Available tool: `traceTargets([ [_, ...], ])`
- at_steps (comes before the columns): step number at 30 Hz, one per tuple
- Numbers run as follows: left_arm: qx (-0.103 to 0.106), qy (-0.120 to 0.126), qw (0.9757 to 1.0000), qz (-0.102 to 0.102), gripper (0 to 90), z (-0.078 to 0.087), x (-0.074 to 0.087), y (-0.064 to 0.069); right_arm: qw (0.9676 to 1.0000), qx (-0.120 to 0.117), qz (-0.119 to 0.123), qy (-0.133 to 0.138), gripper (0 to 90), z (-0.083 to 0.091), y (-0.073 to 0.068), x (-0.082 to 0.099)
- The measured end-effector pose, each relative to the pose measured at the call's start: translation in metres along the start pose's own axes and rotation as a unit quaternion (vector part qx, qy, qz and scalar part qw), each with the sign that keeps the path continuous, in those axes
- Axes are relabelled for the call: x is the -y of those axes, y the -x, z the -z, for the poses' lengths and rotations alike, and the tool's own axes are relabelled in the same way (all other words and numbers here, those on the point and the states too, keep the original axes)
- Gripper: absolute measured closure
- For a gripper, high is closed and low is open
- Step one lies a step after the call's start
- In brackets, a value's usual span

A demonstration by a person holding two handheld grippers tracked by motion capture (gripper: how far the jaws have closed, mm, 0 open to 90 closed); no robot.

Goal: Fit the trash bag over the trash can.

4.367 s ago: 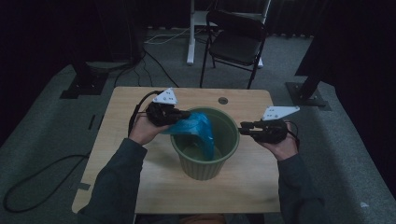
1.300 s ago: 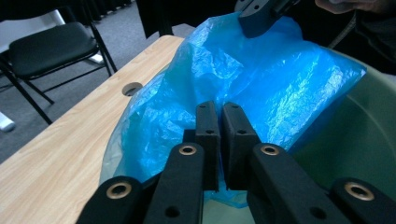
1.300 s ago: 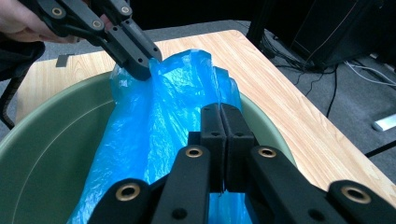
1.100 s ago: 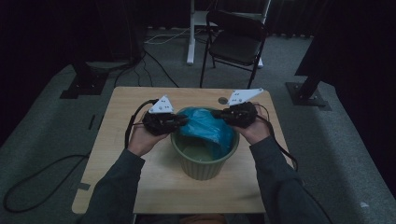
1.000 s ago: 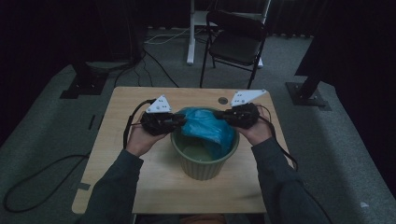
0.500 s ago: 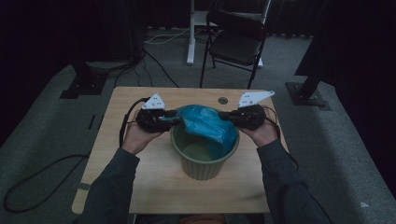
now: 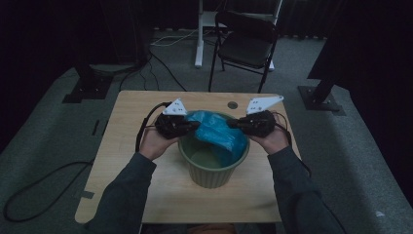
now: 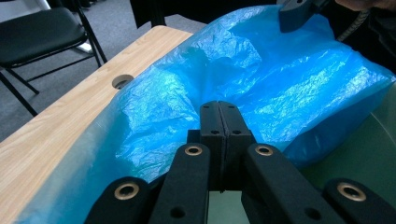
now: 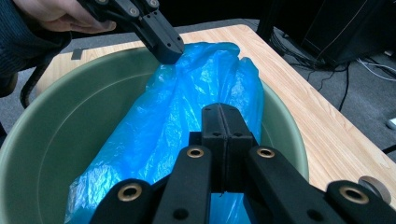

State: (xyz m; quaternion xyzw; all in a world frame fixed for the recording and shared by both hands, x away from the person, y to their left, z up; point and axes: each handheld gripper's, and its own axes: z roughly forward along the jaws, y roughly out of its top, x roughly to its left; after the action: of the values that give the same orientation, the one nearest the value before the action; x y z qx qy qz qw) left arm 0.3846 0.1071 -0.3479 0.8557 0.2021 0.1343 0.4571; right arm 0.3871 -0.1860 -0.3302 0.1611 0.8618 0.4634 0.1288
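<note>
A green round bin point(image 7: 214, 170) stands on the wooden table point(image 7: 126, 146). A blue plastic bag point(image 7: 219, 134) lies crumpled over its far rim and hangs inside. My left gripper point(image 7: 195, 126) is at the bag's left edge. Its jaws have just been closing and now meet, pinching blue film point(image 8: 280, 93) at their tip point(image 8: 219, 105). My right gripper point(image 7: 233, 124) is shut on the bag's right edge, seen close up as bag point(image 9: 187, 107) under the closed jaws point(image 9: 224, 108). The left gripper point(image 9: 168, 49) grips the bag's opposite edge across the bin point(image 9: 70, 116).
A black folding chair point(image 7: 246, 46) stands beyond the table's far edge. A round cable hole point(image 7: 233, 105) sits in the tabletop behind the bin. Cables point(image 7: 44, 180) trail over the grey floor at the left. Dark stand bases point(image 7: 87, 90) flank the table.
The left gripper has shifted slightly right toward the bin and shut on the bag's edge. The right gripper has stayed put, still holding the bag.
</note>
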Motion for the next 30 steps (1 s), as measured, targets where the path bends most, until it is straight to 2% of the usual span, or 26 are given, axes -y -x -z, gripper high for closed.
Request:
traceTargets([
  [1,-0.001,0.001,1.0,-0.001,89.8,0.0,0.0,0.001,1.0,-0.003,-0.001,0.001,88.7,0.0,0.0,0.0],
  [3,0.003,0.002,1.0,-0.003,89.9,-0.001,-0.001,0.002,0.9998,-0.017,-0.006,0.0,76.8,0.0,0.001,-0.002],
  [4,0.003,0.002,1.0,-0.004,89.9,-0.002,-0.001,0.003,0.9997,-0.022,-0.009,-0.003,74.3,-0.002,0.002,-0.004],
  [7,0.005,0.001,1.0,-0.008,90.0,-0.003,-0.002,0.005,0.9998,-0.019,-0.009,-0.004,67.5,-0.007,0.001,-0.013],
  [11,0.007,0.0,0.9999,-0.014,89.9,-0.004,-0.002,0.008,0.9999,-0.012,-0.002,-0.012,63.2,-0.016,0.001,-0.025],
  [14,0.009,0.003,0.9998,-0.015,89.9,-0.004,-0.003,0.009,0.9997,-0.007,-0.002,-0.022,65.3,-0.024,0.001,-0.032],
  [15,0.009,0.002,0.9998,-0.018,89.9,-0.004,-0.003,0.011,0.9996,-0.006,-0.001,-0.027,71.2,-0.026,0.001,-0.033],
  [16,0.009,0.002,0.9998,-0.018,89.9,-0.004,-0.003,0.011,0.9996,-0.006,-0.001,-0.027,71.2,-0.026,0.001,-0.033],
  [17,0.009,0.001,0.9998,-0.02,89.9,-0.003,-0.002,0.011,0.9994,-0.009,0.006,-0.032,83.6,-0.028,-0.001,-0.033],
  [19,0.007,0.005,0.9998,-0.016,89.8,0.0,-0.002,0.011,0.9993,-0.009,0.011,-0.036,86.6,-0.028,-0.002,-0.032],
  [20,0.004,0.01,0.9999,-0.013,88.7,0.002,-0.001,0.01,0.9989,-0.006,0.022,-0.041,89.4,-0.026,-0.005,-0.031],
  [24,-0.011,0.022,0.9997,0.003,85.2,0.012,0.001,0.002,0.9984,-0.008,0.036,-0.042,89.8,-0.02,-0.011,-0.029],
  [30,-0.032,0.034,0.9986,0.026,76.1,0.025,0.004,-0.009,0.9991,-0.004,0.033,-0.027,90.0,-0.01,-0.011,-0.021],
])
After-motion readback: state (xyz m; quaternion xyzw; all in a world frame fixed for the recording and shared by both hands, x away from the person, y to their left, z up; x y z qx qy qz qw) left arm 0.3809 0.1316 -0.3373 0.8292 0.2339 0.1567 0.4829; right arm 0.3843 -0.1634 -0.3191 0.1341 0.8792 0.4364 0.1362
